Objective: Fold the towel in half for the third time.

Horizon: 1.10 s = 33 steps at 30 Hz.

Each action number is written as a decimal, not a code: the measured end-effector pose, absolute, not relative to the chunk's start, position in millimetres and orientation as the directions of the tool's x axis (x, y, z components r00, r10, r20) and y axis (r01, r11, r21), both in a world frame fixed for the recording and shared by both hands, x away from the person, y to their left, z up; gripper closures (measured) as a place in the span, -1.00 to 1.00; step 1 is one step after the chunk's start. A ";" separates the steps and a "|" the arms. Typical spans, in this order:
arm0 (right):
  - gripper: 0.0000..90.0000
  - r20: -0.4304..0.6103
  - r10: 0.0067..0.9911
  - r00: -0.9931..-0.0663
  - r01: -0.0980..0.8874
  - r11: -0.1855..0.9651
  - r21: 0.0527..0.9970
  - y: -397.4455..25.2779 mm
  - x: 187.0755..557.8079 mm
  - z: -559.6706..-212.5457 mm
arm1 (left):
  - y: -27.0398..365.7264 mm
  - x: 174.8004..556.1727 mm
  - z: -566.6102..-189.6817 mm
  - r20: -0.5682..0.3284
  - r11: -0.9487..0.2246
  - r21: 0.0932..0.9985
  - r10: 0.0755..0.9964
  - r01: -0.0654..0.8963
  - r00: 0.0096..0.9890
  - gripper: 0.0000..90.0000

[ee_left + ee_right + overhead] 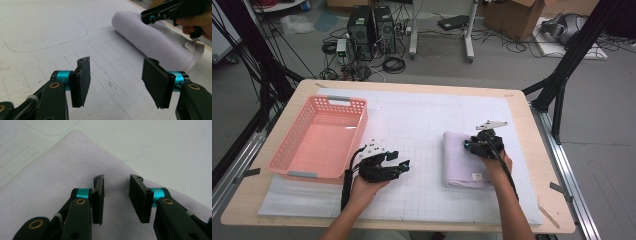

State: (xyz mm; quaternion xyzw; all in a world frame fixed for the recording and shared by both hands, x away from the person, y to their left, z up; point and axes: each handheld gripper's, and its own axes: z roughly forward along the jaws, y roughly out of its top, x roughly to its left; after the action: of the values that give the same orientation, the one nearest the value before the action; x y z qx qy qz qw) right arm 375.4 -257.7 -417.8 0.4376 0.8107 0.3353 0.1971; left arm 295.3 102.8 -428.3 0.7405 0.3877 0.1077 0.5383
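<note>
A folded towel lies on the mat, well right of the pink basket, seemingly laid out for picking up. The right gripper hovers over its far end, jaws narrowly parted and empty, while the left gripper waits between basket and towel, jaws wide, holding nothing.

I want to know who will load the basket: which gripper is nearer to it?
Left. The left gripper hangs just beside the pink basket, near its right wall; the right gripper is farther right, over the folded towel.
</note>
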 end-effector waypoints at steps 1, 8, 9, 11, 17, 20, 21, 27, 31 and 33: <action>0.41 -0.024 0.841 -0.540 0.591 0.399 0.701 -251.2 379.6 -421.0 | 102.6 295.4 -428.3 -0.257 -0.121 0.880 0.691 0.459 0.675 -0.11; 0.21 0.086 0.802 -0.591 0.561 0.332 0.758 -248.8 372.6 -413.8 | 101.6 295.1 -428.6 -0.258 -0.122 0.880 0.690 0.460 0.677 -0.10; 0.22 0.076 0.792 -0.606 0.544 0.342 0.767 -248.2 368.6 -411.7 | 101.6 295.4 -428.7 -0.257 -0.121 0.880 0.691 0.460 0.675 -0.10; 0.26 0.051 0.759 -0.649 0.510 0.384 0.770 -241.8 356.9 -407.8 | 101.3 295.8 -428.9 -0.257 -0.121 0.880 0.692 0.459 0.675 -0.10; 0.35 0.036 0.710 -0.703 0.512 0.471 0.718 -217.2 349.7 -423.9 | 100.9 294.9 -427.6 -0.258 -0.120 0.881 0.689 0.457 0.677 -0.11; 0.22 0.031 0.706 -0.708 0.504 0.473 0.723 -215.0 347.9 -424.0 | 100.8 295.3 -428.1 -0.256 -0.122 0.880 0.691 0.458 0.676 -0.11; 0.13 0.048 0.710 -0.703 0.514 0.460 0.724 -217.7 347.4 -422.4 | 100.7 295.2 -428.1 -0.256 -0.122 0.881 0.691 0.458 0.676 -0.11; 0.15 0.017 0.749 -0.662 0.501 0.425 0.754 -250.3 324.3 -413.7 | 102.4 294.8 -426.7 -0.257 -0.117 0.883 0.689 0.454 0.678 -0.10; 0.16 0.018 0.782 -0.623 0.529 0.405 0.746 -282.8 303.2 -422.3 | 102.2 295.3 -427.0 -0.265 -0.108 0.881 0.693 0.460 0.670 -0.11; 0.19 0.012 0.790 -0.614 0.542 0.410 0.733 -292.9 296.1 -426.0 | 102.3 295.1 -426.6 -0.263 -0.110 0.883 0.691 0.457 0.673 -0.11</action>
State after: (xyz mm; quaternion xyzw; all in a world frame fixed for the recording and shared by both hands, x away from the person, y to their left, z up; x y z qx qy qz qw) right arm 296.1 -292.9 -426.0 0.4051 0.8221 0.3619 0.1707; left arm 295.1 102.3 -426.6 0.7370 0.3896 0.1081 0.5417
